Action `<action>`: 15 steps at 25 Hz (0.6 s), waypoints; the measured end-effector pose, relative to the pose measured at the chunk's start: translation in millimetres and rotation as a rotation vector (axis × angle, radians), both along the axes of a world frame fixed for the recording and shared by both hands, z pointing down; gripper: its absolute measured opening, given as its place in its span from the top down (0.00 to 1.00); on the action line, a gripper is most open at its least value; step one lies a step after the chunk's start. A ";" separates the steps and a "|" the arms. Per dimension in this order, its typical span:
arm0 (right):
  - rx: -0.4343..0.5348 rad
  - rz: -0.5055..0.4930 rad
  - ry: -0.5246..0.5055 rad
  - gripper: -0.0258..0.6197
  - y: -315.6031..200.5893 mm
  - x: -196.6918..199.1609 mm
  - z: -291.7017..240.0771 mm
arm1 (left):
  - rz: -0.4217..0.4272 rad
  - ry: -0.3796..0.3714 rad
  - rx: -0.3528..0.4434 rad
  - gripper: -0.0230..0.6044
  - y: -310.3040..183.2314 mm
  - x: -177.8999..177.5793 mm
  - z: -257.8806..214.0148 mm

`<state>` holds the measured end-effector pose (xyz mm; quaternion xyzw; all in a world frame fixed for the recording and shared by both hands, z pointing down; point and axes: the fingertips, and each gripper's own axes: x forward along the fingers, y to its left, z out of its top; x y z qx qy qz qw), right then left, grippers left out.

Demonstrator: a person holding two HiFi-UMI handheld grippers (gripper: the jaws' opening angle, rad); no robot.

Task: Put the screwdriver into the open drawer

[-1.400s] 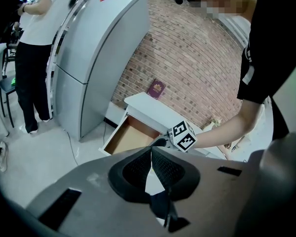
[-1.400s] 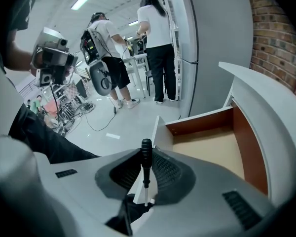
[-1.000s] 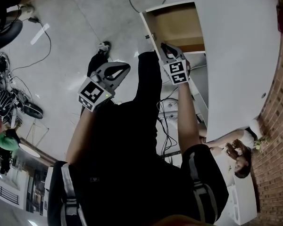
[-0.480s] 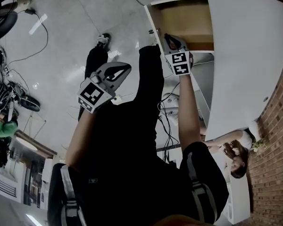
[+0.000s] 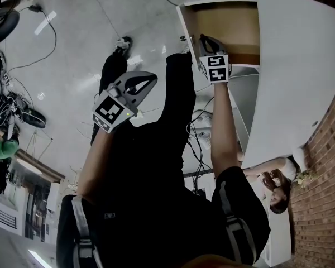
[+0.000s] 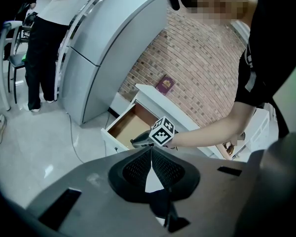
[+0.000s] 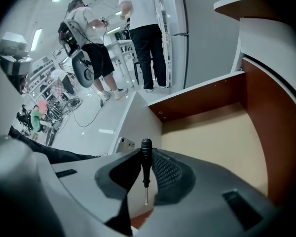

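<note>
Hovering at the near left corner of the open drawer (image 5: 229, 21): best reaching farther in over the bare floor, lowering, then releasing gently. Pinching the screwdriver (image 7: 146, 157) upright in the right gripper (image 5: 203, 40), jaws closed on its handle. Holding the left gripper (image 6: 151, 166) aside at left, jaws clenched together, empty.

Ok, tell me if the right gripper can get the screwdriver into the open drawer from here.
Probably yes. The right gripper holds the screwdriver in shut jaws at the edge of the drawer, which stands open, and nothing shows between them.
</note>
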<state>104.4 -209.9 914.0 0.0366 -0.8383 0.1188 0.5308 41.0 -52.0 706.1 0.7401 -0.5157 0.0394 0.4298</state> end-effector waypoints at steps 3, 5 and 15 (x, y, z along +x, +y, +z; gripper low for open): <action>0.003 0.000 0.012 0.77 -3.0 -3.7 8.9 | 0.002 0.001 -0.004 0.93 2.1 -3.4 3.9; 0.007 -0.005 0.026 0.77 -3.8 -3.9 17.2 | 0.002 0.002 -0.008 0.93 4.9 -4.0 6.1; 0.012 0.017 0.096 0.77 -15.1 -3.5 56.7 | -0.006 0.014 -0.026 0.94 15.2 -7.7 17.9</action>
